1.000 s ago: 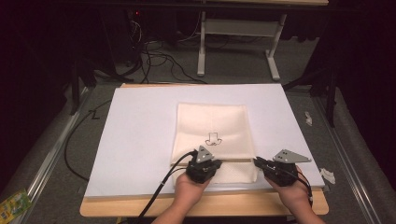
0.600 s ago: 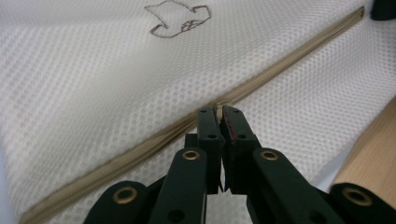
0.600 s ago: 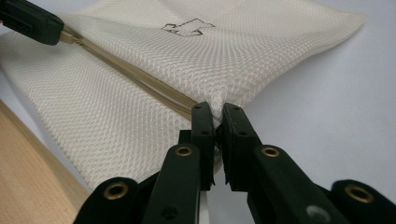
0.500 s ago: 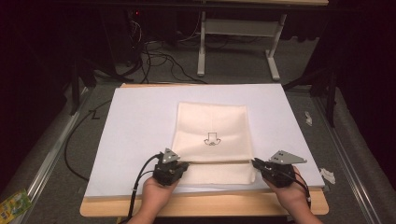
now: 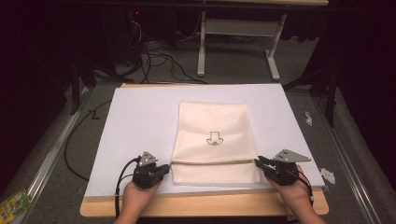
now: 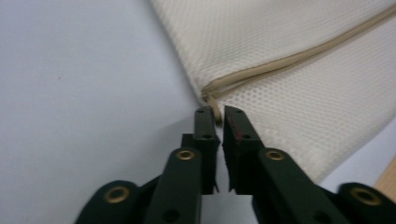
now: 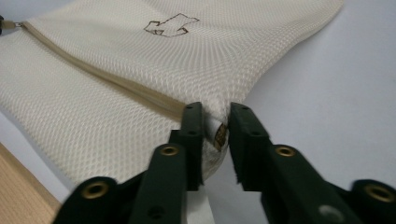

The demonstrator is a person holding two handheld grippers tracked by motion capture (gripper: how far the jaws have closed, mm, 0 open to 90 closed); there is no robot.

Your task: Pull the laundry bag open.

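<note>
The left gripper point(image 6: 217, 112) is sitting at the near-left corner of the mesh bag point(image 5: 214, 125). Its jaws have just been opening to a narrow gap, with the zipper pull point(image 6: 215, 103) lying slack between the tips. The right gripper point(image 7: 216, 111), its jaws also just opening, is loosely bracketing the bag's bunched near-right corner. The zipper point(image 5: 212, 163) is running straight across the bag between them; the left gripper view is showing the pull, too small to make out from above.
</note>
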